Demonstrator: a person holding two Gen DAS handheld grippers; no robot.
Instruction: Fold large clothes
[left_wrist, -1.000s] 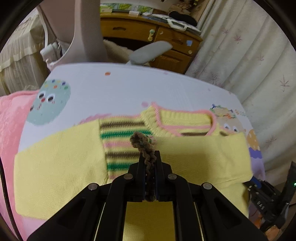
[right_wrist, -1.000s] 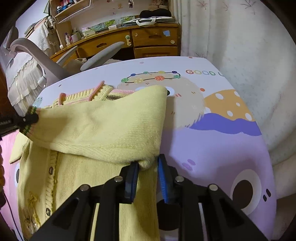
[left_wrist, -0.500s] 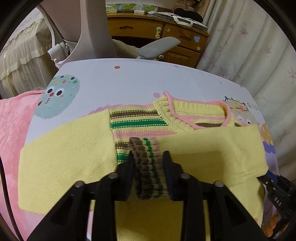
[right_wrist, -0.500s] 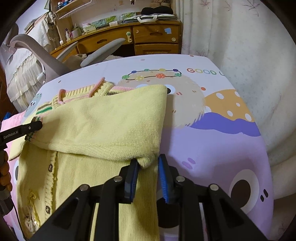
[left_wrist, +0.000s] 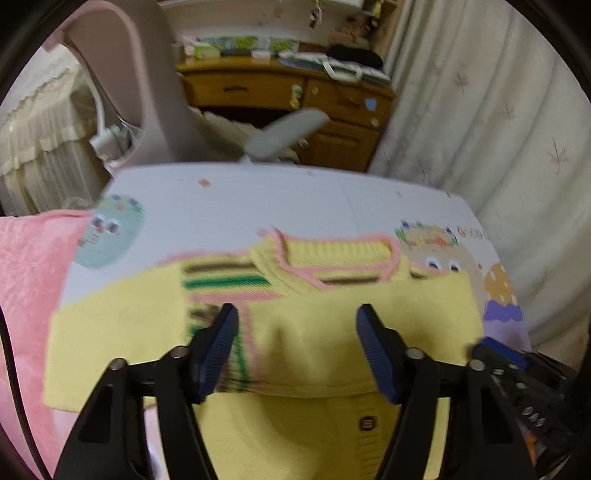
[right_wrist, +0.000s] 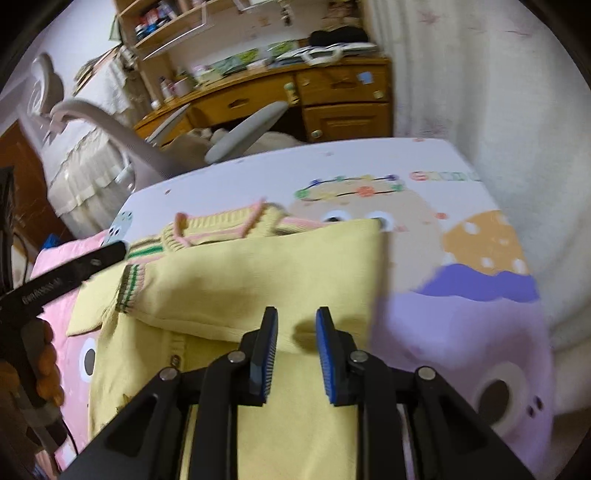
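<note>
Left wrist view: left gripper (left_wrist: 295, 347) jaws opening, empty, above yellow sweater (left_wrist: 332, 332); right gripper (right_wrist: 295, 354) jaws apart, closing, empty.

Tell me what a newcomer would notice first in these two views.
The yellow cardigan spread on the cartoon-print sheet, one sleeve folded across its chest with the striped cuff lying loose. The left gripper hovers over it, opening, nothing between its fingers. The right gripper is above the sleeve's lower edge, closing, gripping nothing.
</note>
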